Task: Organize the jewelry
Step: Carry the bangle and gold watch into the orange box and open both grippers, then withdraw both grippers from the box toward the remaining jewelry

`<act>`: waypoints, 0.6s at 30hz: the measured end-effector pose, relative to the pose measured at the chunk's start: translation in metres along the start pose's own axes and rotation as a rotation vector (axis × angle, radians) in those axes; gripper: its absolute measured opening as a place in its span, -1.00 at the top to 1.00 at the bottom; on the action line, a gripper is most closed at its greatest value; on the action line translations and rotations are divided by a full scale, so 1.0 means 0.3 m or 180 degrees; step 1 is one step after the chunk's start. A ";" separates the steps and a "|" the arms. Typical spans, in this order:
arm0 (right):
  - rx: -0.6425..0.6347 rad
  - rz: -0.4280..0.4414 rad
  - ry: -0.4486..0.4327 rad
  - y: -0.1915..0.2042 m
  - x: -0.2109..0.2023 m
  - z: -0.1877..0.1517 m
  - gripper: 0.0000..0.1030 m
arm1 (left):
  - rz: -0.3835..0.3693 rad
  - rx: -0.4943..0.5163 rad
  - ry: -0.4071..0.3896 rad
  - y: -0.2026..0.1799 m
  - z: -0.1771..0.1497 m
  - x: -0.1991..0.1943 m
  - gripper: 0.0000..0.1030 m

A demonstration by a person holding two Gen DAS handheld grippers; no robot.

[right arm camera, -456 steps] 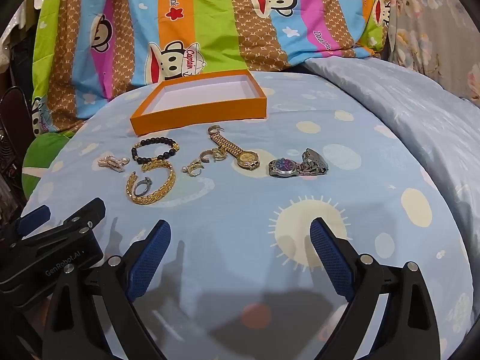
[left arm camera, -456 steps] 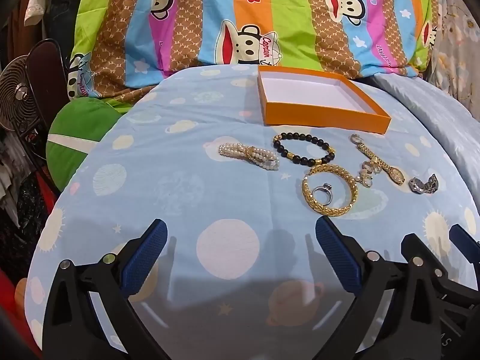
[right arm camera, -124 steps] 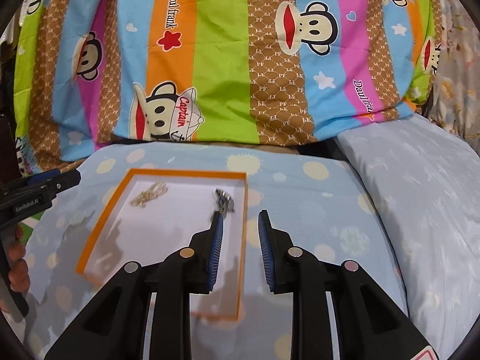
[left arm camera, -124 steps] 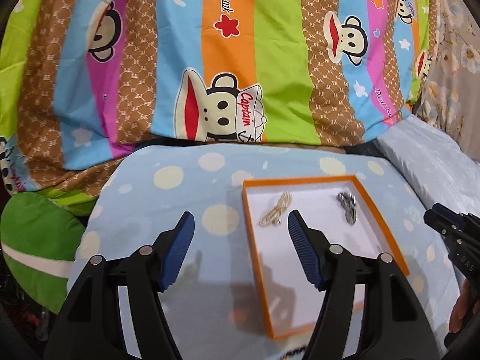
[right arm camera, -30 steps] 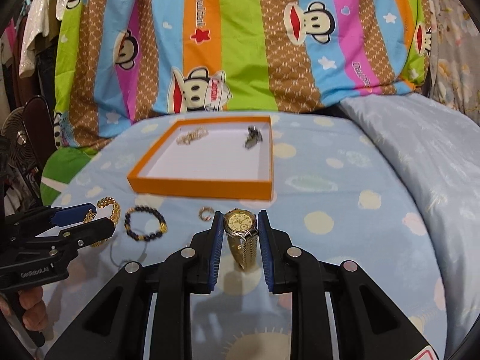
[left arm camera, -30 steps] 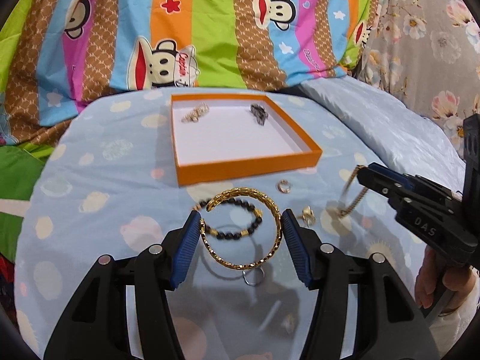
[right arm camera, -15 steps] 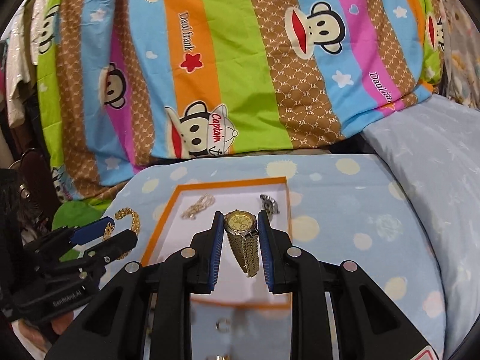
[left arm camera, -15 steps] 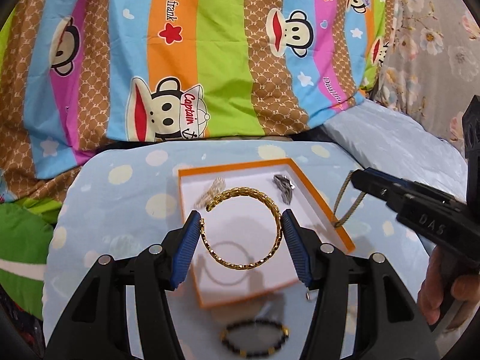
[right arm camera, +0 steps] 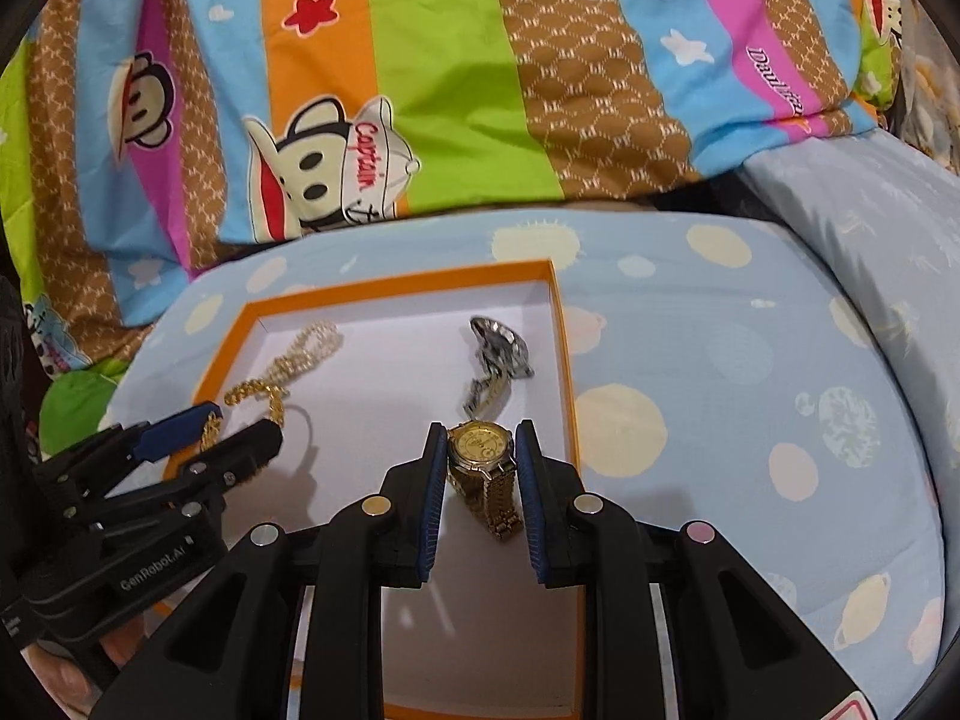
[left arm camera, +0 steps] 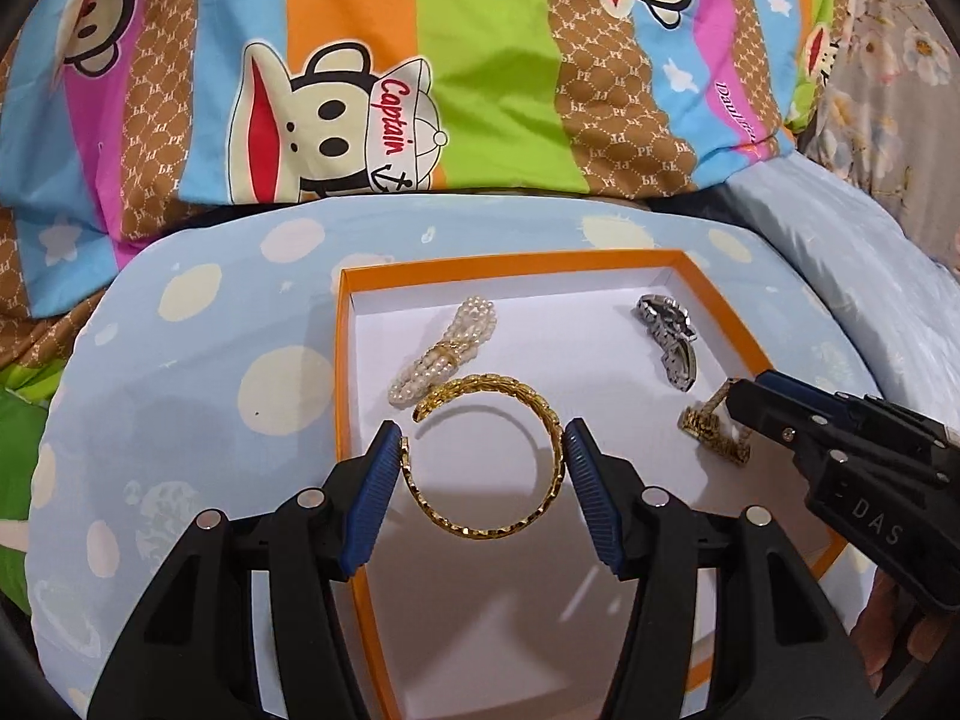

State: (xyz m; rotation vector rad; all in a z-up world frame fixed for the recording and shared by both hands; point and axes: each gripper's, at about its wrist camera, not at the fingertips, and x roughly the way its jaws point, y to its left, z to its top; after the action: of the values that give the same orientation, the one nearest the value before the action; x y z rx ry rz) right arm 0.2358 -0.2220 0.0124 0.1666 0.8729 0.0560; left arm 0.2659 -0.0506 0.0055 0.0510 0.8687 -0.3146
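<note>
An orange tray (left arm camera: 344,360) with a white floor lies on the blue bed sheet; it also shows in the right wrist view (right arm camera: 567,360). My left gripper (left arm camera: 483,456) is shut on a gold bangle (left arm camera: 480,531) and holds it over the tray's left half. My right gripper (right arm camera: 481,456) is shut on a gold watch (right arm camera: 480,447), its strap hanging down over the tray's right half. A pearl bracelet (left arm camera: 444,351) and a silver watch (left arm camera: 669,339) lie in the tray's far part. The right gripper with the gold watch (left arm camera: 714,429) also shows in the left wrist view.
A striped monkey-print quilt (left arm camera: 480,72) rises behind the tray. A pale blue pillow (right arm camera: 870,228) lies to the right. The left gripper (right arm camera: 204,438) with the bangle shows at the left of the right wrist view.
Both grippers have moved forward and down over the tray with their pieces. The black bead bracelet and rings on the sheet have dropped out of view.
</note>
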 end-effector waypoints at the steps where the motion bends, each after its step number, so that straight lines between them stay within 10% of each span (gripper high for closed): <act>1: -0.0016 -0.0012 0.0024 0.003 0.005 -0.007 0.57 | 0.0054 0.0045 -0.0027 -0.006 -0.006 -0.004 -0.06; 18: 0.0001 -0.0086 -0.0628 -0.030 -0.315 -0.078 0.24 | 0.0175 -0.0365 -0.0576 0.096 -0.060 -0.269 -0.39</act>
State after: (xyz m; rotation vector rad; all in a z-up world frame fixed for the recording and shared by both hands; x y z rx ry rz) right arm 0.1571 -0.2391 0.0678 0.1579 0.6783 0.0139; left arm 0.2124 0.0003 0.0526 -0.0592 0.7032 -0.2139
